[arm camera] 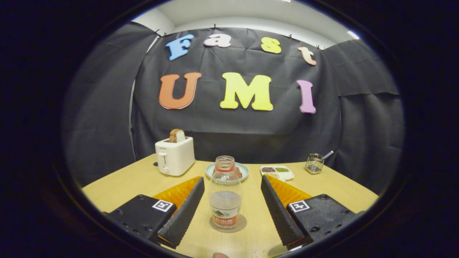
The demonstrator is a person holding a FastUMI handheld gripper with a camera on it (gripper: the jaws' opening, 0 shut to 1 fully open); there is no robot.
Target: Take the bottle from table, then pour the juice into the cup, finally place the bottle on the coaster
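Your gripper (232, 208) is sitting with fingers spread apart around the bottle (225, 193), touching nothing. Standing lower centre on the coaster (240, 225), uncapped, it is looking placed; next, I judge, you are backing straight out.

Wooden table (125, 186) bears toaster (175, 156), plate (244, 169), tray (277, 172), coaster (242, 224).

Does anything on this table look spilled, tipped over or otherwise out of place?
Nothing stands out. The bottle stands upright, uncapped, on the coaster between the open jaws of the gripper, neither touching it. No spill shows on the table. The toaster and plate behind sit squarely.
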